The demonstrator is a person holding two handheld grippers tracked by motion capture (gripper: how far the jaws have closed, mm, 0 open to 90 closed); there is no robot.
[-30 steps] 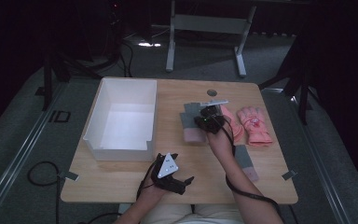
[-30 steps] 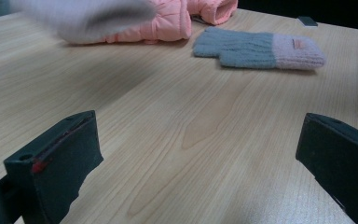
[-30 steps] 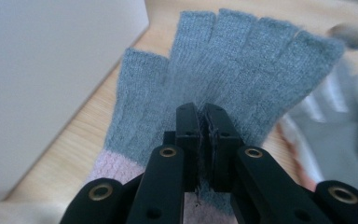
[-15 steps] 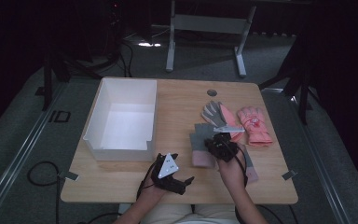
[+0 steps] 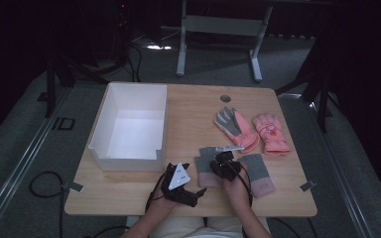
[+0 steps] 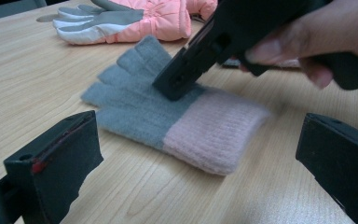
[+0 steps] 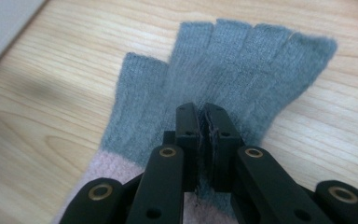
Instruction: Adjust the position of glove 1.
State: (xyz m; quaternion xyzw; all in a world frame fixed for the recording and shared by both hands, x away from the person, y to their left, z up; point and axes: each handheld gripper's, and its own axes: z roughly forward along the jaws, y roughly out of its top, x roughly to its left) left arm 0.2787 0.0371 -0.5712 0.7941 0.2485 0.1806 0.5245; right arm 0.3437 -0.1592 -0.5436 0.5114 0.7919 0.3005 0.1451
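Now the right gripper [image 5: 224,166] has come back toward the person and down; a second ago it held the grey knit fingerless glove with a pink cuff [image 5: 207,166] over the middle of the wooden table [image 5: 193,106]. The glove lies flat near the front edge, pinched in the closed jaws. The left gripper [image 5: 191,191], jaws wide and empty, rests beside it. Four gloves: two grey knit, two pink padded [image 5: 270,133]. One white open box [image 5: 129,126].

Right hand-held gripper [image 5: 222,163] hides part of grey-pink knit glove [image 5: 206,166]; second knit glove [image 5: 258,172] partly behind hand.
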